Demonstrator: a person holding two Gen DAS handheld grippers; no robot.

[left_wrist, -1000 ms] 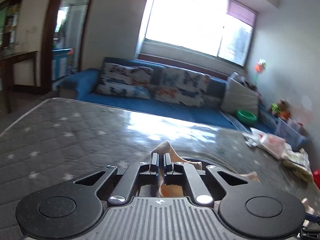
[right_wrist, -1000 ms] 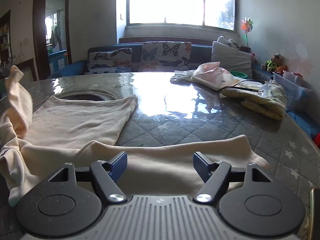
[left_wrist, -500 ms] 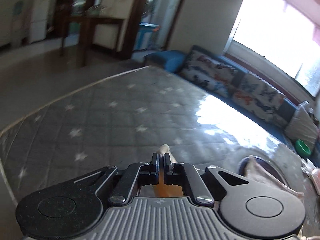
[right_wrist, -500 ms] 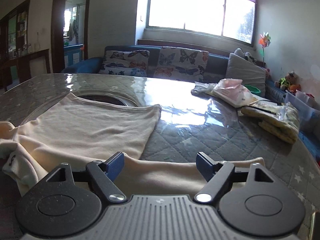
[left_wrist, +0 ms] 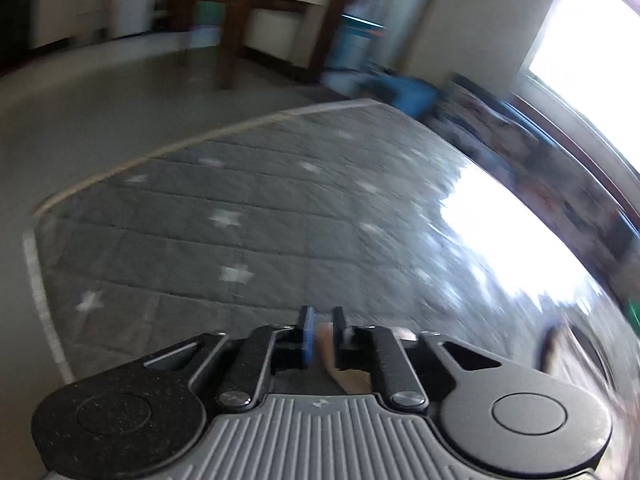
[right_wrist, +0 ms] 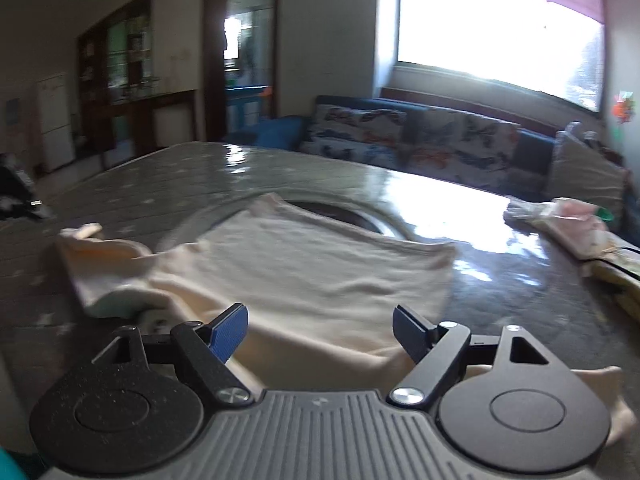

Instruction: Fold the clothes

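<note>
Cloth sits closest of all: a cream strip shows in the narrow gap between the fingers of the left tool (left_wrist: 323, 330), which looks slightly parted, so whether it grips or has let go cannot be told. Ahead of it lies only bare quilted desk (left_wrist: 248, 216). The right tool (right_wrist: 319, 330) hangs released, fingers wide apart, directly over the near edge of the cream shirt (right_wrist: 320, 276). From there the shirt spreads away across the desk, its rumpled sleeve (right_wrist: 100, 252) off to the left, so the left tool seems nearer that sleeve.
</note>
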